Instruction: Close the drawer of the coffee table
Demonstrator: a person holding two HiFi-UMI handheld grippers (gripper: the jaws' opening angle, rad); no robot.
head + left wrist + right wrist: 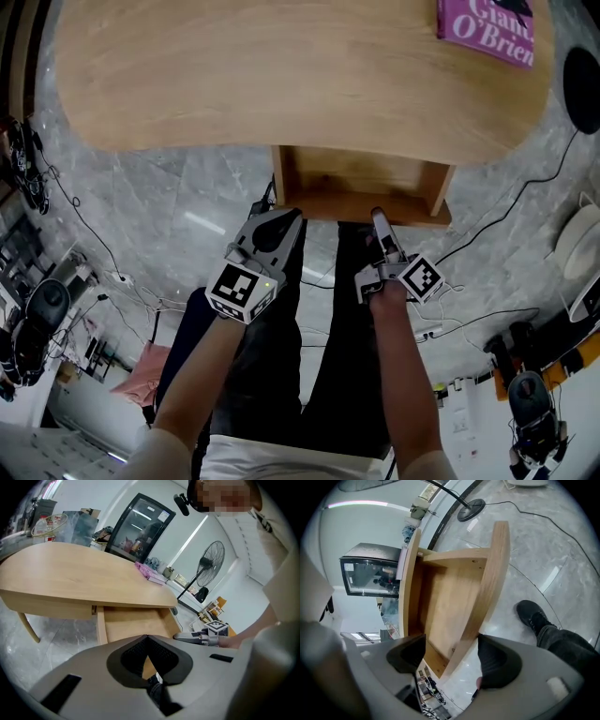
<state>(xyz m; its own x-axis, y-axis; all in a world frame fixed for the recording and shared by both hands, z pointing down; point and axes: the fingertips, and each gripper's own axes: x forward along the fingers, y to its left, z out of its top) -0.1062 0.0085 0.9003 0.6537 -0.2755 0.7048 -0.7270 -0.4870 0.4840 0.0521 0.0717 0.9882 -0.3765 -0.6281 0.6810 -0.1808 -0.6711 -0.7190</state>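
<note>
Partly under tabletop (281,75), drawer (361,187); book (487,26) half off-frame @ top edge.

So the drawer (361,183) is sticking out from under the near edge of the surface (281,84), toward the person, a bit right of the middle. A book (487,26) lies at the far right of the surface. The left claw (284,219) is just in front of the drawer's front left corner. The right claw (379,221) is further right along the front, and the front board stands between its jaws. The person's legs (319,356) are on the floor below the drawer. A fan base (581,89) stands right of the surface, and cables (94,230) trail over the floor on the left.
</note>
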